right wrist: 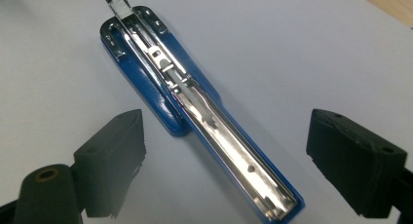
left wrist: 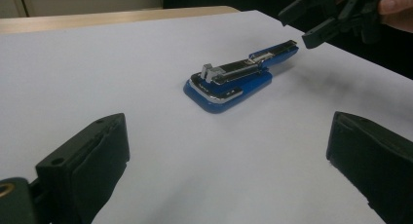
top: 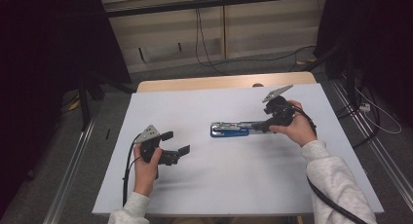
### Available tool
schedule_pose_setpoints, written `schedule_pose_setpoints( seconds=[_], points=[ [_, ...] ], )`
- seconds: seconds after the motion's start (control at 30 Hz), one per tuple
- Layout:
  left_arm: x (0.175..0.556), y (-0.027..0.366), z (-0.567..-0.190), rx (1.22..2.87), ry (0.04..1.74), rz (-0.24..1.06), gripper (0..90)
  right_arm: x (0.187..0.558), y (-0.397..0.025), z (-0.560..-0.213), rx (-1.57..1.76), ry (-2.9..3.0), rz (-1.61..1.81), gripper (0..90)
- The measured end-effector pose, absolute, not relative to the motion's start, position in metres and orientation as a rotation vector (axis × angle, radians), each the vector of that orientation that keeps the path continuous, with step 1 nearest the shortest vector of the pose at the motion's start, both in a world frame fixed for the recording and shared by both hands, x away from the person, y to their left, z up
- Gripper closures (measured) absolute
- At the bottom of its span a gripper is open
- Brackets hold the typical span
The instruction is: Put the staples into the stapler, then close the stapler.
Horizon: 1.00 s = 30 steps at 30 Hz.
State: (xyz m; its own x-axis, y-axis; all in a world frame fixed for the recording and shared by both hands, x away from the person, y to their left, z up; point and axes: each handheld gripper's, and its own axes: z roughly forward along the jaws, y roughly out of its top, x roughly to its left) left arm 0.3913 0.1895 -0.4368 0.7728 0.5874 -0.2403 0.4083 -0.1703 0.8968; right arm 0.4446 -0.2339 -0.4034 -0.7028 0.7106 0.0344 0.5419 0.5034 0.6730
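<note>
Am holding right gripper (right wrist: 226,156) with jaws spread wide, nothing between pads but near end of blue plastic stapler with opened chrome staple channel (right wrist: 195,104), lying flat on white table sheet (top: 219,165). Stapler stretching away ahead of jaws. Left gripper (top: 176,142) hovering well apart from stapler, jaws likewise gaping, empty.

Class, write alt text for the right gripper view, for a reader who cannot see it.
A blue stapler lies opened out flat on a white table, its shiny metal staple channel facing up. The right gripper is above its near end, black jaws spread wide to either side and touching nothing.
</note>
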Motion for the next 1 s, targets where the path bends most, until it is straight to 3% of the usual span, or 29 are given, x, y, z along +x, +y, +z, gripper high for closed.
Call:
schedule_pose_setpoints(
  seconds=[1.0],
  points=[
    [0.429, 0.149, -0.445, 1.895, 0.803, 0.225, 3.4, 0.412, -0.292, -0.421, 1.266, 2.325, 1.018, 11.3]
  ],
)
